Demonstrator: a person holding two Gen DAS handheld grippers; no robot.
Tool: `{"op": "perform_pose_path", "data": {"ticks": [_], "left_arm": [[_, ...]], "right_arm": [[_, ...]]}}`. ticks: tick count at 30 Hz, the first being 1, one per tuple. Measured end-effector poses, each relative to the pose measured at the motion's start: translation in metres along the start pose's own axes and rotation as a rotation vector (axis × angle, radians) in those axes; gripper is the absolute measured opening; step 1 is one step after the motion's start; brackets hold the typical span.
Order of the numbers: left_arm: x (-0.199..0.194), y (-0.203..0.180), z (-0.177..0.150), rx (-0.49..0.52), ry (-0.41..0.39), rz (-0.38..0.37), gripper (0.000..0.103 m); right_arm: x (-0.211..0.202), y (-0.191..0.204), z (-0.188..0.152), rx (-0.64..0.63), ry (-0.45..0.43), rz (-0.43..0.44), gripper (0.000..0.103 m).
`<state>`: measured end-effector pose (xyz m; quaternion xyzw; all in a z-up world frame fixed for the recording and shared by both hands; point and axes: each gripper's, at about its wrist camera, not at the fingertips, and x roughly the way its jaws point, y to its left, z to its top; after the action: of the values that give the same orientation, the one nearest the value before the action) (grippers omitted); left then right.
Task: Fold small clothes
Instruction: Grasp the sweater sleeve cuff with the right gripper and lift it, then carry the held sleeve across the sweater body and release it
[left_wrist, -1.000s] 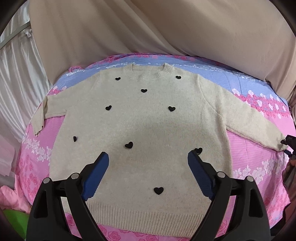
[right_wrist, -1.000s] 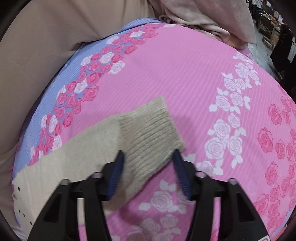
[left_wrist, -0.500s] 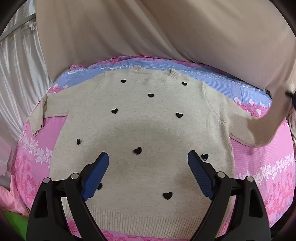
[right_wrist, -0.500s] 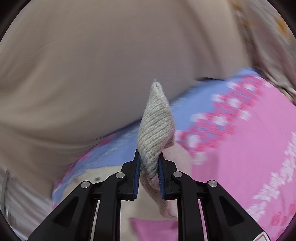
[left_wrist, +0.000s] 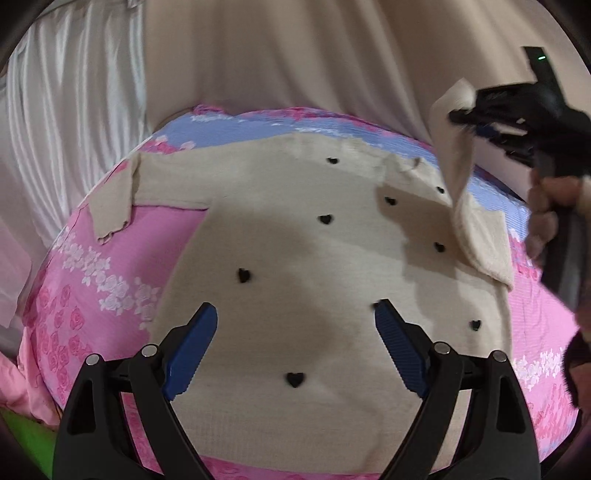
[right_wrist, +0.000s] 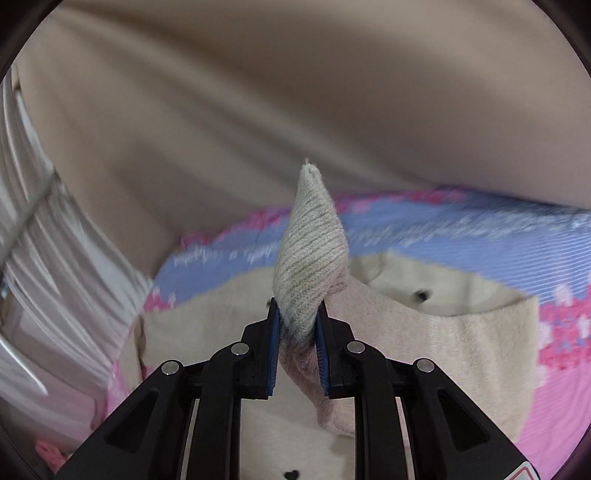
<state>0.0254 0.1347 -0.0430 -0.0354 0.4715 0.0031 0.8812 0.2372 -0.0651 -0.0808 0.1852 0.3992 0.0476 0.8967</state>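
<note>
A beige knit sweater (left_wrist: 295, 258) with small black hearts lies flat, front up, on a pink and blue floral bedspread (left_wrist: 96, 280). My right gripper (right_wrist: 297, 332) is shut on the ribbed cuff (right_wrist: 310, 258) of the sweater's right sleeve and holds it up over the sweater's shoulder area; it also shows in the left wrist view (left_wrist: 461, 114) at the upper right. My left gripper (left_wrist: 295, 339) is open and empty, hovering above the sweater's lower body. The left sleeve (left_wrist: 114, 203) lies bent at the bed's left edge.
A beige cloth backdrop (left_wrist: 295, 55) hangs behind the bed. A white curtain (left_wrist: 55, 129) hangs at the left. A pink cloth (left_wrist: 33, 391) and something green (left_wrist: 29, 439) lie at the lower left. The person's hand (left_wrist: 546, 221) shows at the right.
My right gripper closed on the right sleeve cuff, lifted it off the bed and carried it left over the sweater. My left gripper moved closer above the sweater, still open.
</note>
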Motion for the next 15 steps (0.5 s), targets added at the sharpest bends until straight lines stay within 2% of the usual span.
{"op": "perform_pose_path", "data": {"ticks": [4,8,11,15], "left_arm": [[0.022,0.029,0.005,-0.02,0.025,0.012,0.085],[0.045,0.042,0.016,-0.009,0.042,0.004,0.085],[0.059,0.045,0.025,-0.003,0.039,0.011,0.085],[0.068,0.047,0.035,-0.018,0.032,0.01,0.085]], "right_arm": [[0.072,0.042,-0.035,-0.07,0.127,-0.01,0.017],[0.122,0.06,-0.06,-0.092,0.211,-0.03,0.017],[0.136,0.065,-0.069,-0.101,0.228,-0.036,0.017],[0.15,0.074,-0.058,-0.1,0.206,-0.041,0.018]]}}
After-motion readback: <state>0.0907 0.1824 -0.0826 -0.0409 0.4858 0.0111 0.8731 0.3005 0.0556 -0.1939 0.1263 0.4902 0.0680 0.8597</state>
